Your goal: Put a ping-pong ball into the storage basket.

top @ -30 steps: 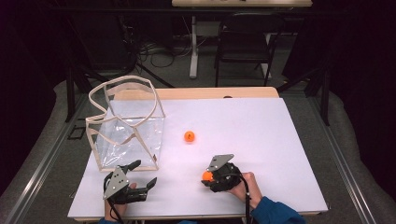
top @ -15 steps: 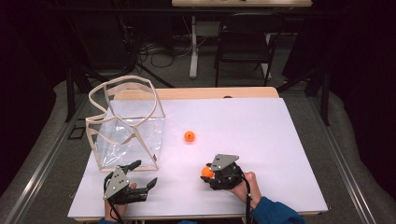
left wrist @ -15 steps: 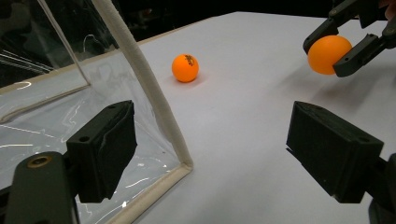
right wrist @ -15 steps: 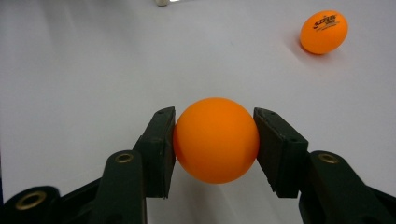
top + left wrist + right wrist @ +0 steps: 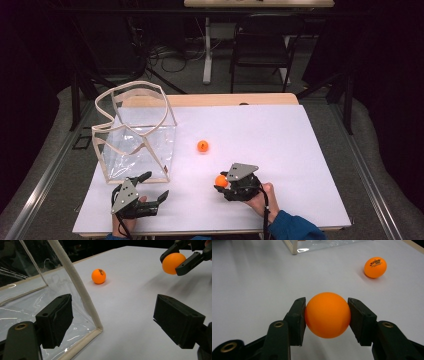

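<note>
We gripped an orange ball [image 5: 327, 315] in our right gripper [image 5: 222, 181] just above the white table [image 5: 280, 145], second ball [image 5: 202, 146] at its 11 o'clock, left gripper [image 5: 156, 186] spread wide with nothing inside, clear bag [image 5: 135, 135] at its 12 o'clock.

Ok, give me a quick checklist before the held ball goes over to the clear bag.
1. Held ball clamped between the right gripper fingers, one pad on each side: ok.
2. Ball lifted off the table: ok, the left gripper view shows it above its shadow.
3. Clear bag standing with its top rim open: ok.
4. Path from ball to bag free: ok; the second ball lies off to the side.
5. Left gripper open, holding nothing, apart from the bag: ok.
6. Bag steady enough: cannot tell.
</note>
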